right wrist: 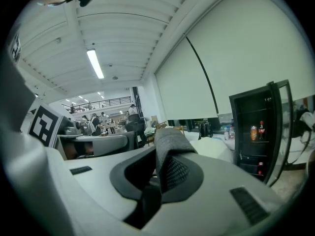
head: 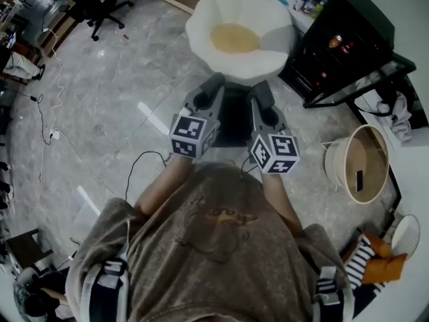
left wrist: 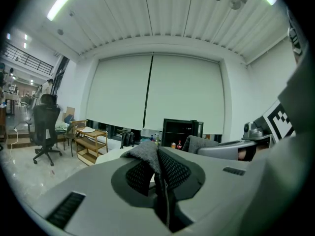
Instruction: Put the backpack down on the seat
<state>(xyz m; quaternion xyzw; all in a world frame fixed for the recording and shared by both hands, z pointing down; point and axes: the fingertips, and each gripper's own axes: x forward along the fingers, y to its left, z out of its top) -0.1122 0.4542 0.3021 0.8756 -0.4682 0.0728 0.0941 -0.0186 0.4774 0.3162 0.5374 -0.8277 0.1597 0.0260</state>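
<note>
A dark backpack (head: 234, 118) hangs between my two grippers, above the floor and just short of the seat. The seat is a round white armchair (head: 201, 35) with a yellow cushion (head: 234, 37). My left gripper (head: 216, 84) is shut on a grey mesh backpack strap (left wrist: 146, 155), which bulges out between its jaws. The right gripper (head: 261, 90) is likewise shut on a second grey strap (right wrist: 170, 144). In each gripper view the other gripper shows alongside. The backpack's body is mostly hidden by the grippers.
A black glass-door cabinet (head: 342, 39) holding drink cans stands right of the seat. A round white side table (head: 358, 163) is at the right. Cables (head: 53, 133) trail over the marble floor at the left. An office chair (head: 100, 5) and a wooden trolley (left wrist: 88, 141) stand farther off.
</note>
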